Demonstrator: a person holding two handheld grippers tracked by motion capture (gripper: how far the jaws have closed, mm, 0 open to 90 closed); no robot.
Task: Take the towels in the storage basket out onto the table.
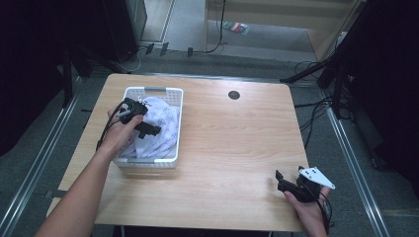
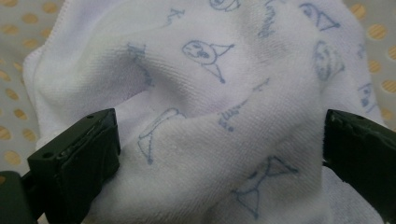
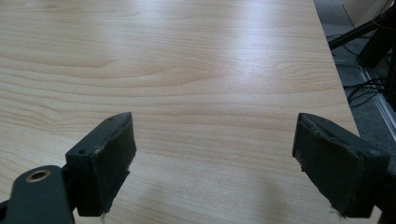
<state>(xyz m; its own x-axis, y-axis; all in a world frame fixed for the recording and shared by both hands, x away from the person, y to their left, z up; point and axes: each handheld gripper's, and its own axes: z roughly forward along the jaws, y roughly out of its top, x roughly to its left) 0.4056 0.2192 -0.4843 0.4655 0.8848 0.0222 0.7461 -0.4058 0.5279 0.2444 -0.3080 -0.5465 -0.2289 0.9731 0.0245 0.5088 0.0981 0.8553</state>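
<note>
One wooden table (image 1: 227, 148), white perforated basket (image 1: 168, 94) at its left, long axis running away from me. Inside, a bunched white towel (image 1: 160, 128) with blue doodles. My left gripper (image 1: 148, 129) straddles it, jaws apart; right gripper (image 1: 282, 181) gapes over bare wood near the right corner.

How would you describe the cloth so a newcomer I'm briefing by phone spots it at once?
Find the wooden table, then the white perforated basket at its left side. The cloth is the crumpled white towel heaped inside, printed with small blue doodle drawings, the one soft thing there, with the left tongs open over it.
</note>
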